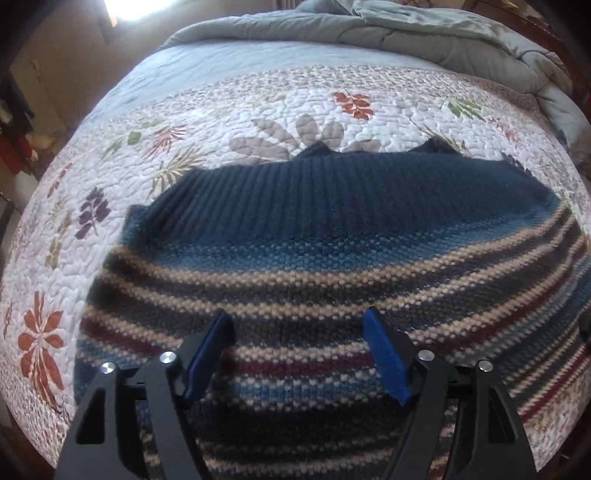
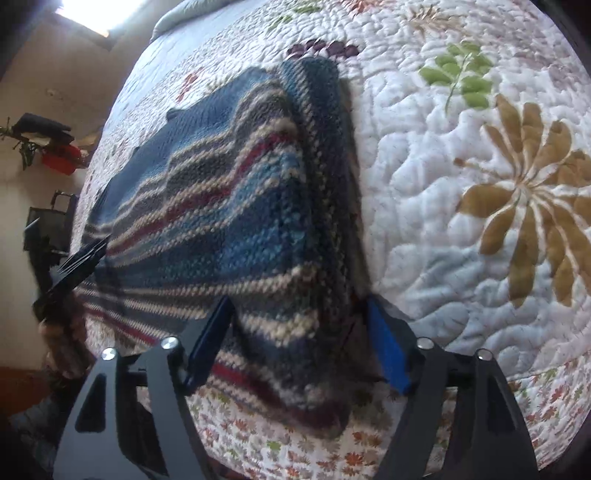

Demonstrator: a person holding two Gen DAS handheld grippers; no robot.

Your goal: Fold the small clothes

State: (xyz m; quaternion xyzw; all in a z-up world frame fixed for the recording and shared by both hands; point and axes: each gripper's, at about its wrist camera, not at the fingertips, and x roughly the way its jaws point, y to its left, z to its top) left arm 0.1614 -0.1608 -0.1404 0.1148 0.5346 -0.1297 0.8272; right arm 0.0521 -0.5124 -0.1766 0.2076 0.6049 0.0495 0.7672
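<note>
A striped knit sweater [image 1: 303, 266] in blue, cream, grey and dark red lies flat on the floral quilt [image 1: 155, 110], its ribbed navy band at the far edge. My left gripper [image 1: 297, 354] is open, low over the sweater's near striped part, holding nothing. In the right wrist view the sweater [image 2: 221, 199] has its right edge folded over into a thick ridge. My right gripper [image 2: 299, 343] is open, its jaws on either side of that folded edge near the near corner. The left gripper's dark fingers [image 2: 79, 258] show at the left edge.
A grey-green comforter [image 1: 424, 33] is bunched at the far end of the bed. The quilt [image 2: 480, 184] stretches wide to the right of the sweater. Dark and red items [image 2: 59, 155] stand on furniture beside the bed at left.
</note>
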